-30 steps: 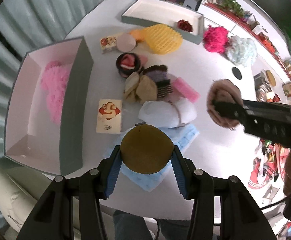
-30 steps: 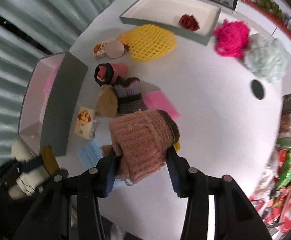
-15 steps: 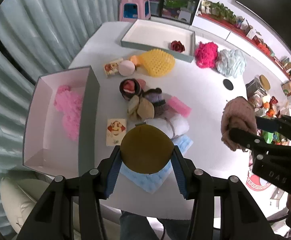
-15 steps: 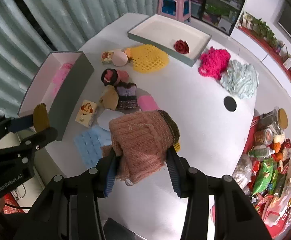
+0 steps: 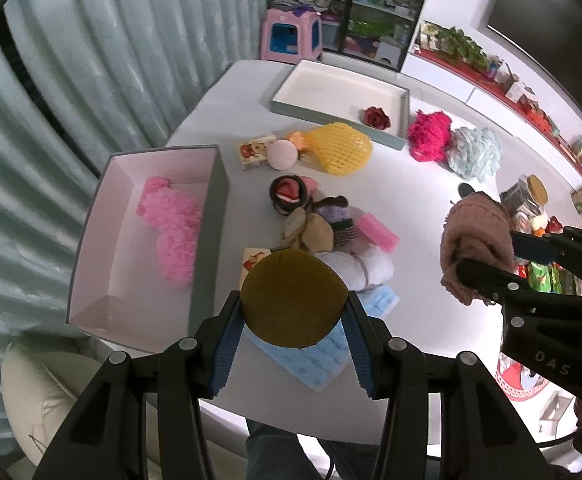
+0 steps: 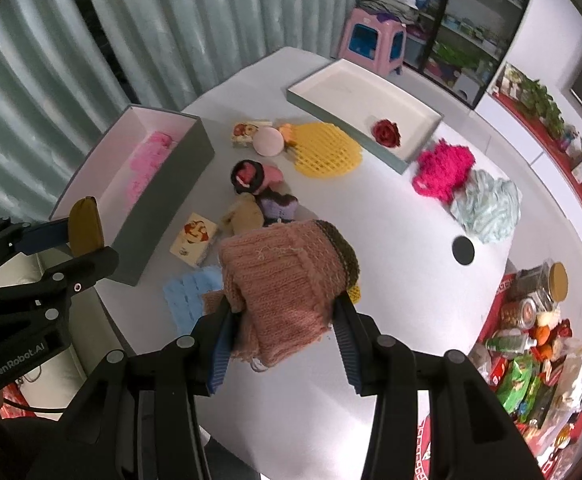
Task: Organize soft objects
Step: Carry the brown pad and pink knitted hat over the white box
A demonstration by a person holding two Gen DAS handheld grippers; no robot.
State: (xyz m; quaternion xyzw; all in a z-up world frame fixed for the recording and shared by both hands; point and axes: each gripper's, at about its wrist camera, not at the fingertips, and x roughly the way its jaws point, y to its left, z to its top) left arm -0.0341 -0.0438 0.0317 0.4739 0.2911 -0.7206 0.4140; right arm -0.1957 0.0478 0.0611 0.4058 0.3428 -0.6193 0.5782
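Note:
My left gripper (image 5: 293, 316) is shut on a round olive-brown pad (image 5: 293, 298), held high above the white table (image 5: 411, 216); the same pad (image 6: 86, 226) shows edge-on in the right wrist view. My right gripper (image 6: 283, 316) is shut on a pink knitted piece (image 6: 287, 280), also seen as the knitted piece (image 5: 477, 240) at the right of the left wrist view. Below lie a blue quilted cloth (image 5: 319, 360), a white rolled towel (image 5: 365, 270) and a pile of small knitted items (image 5: 319, 220). A grey box (image 5: 211, 216) holds a pink fluffy thing (image 5: 173, 224).
A shallow grey tray (image 5: 405, 108) at the far side holds a red rose (image 5: 377, 117). Near it lie a yellow mesh pad (image 5: 341, 150), a magenta fluffy ball (image 5: 429, 136) and a pale blue fluffy ball (image 5: 475, 152). Snack packets (image 6: 531, 360) crowd the floor beyond the table's right edge.
Both grippers have risen with their loads, so the table looks smaller and more of the room shows. The right gripper has rolled somewhat. Both grips are unchanged.

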